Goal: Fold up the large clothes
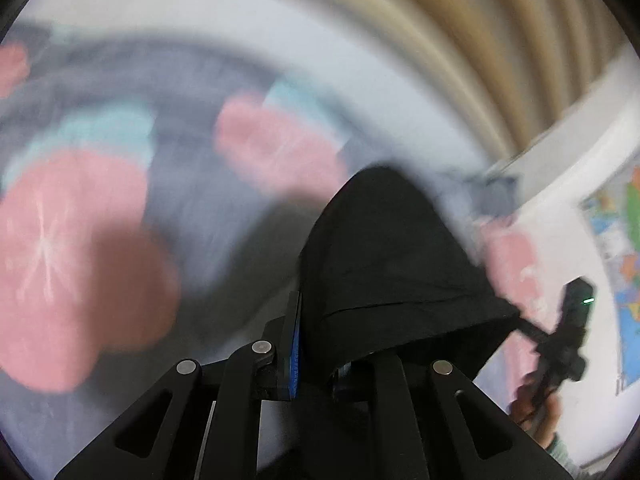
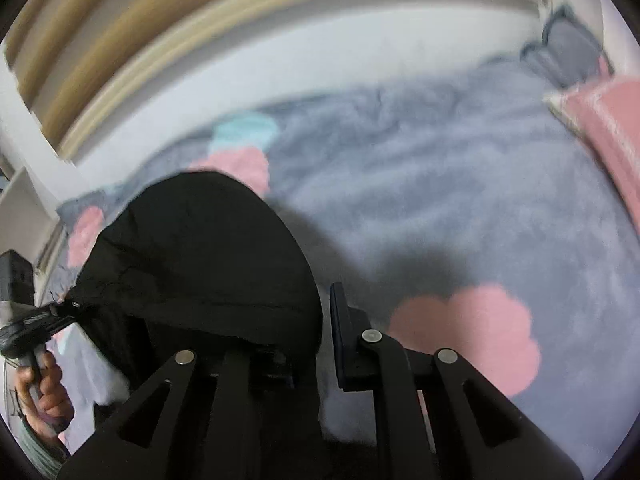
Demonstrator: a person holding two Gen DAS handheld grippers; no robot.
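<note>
While I'm holding both grippers over the grey blanket (image 2: pixel 440 184) w/ pink blobs, L gripper (image 1: pixel 316 344) and R gripper (image 2: pixel 320 340) are each clamping black garment (image 1: pixel 384 256) edge.

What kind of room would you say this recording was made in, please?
Probably a bedroom at home: a grey fleece blanket with pink and teal clouds covers what looks like a bed, a pink pillow lies at its edge, and a colourful map poster hangs on the wall.
</note>
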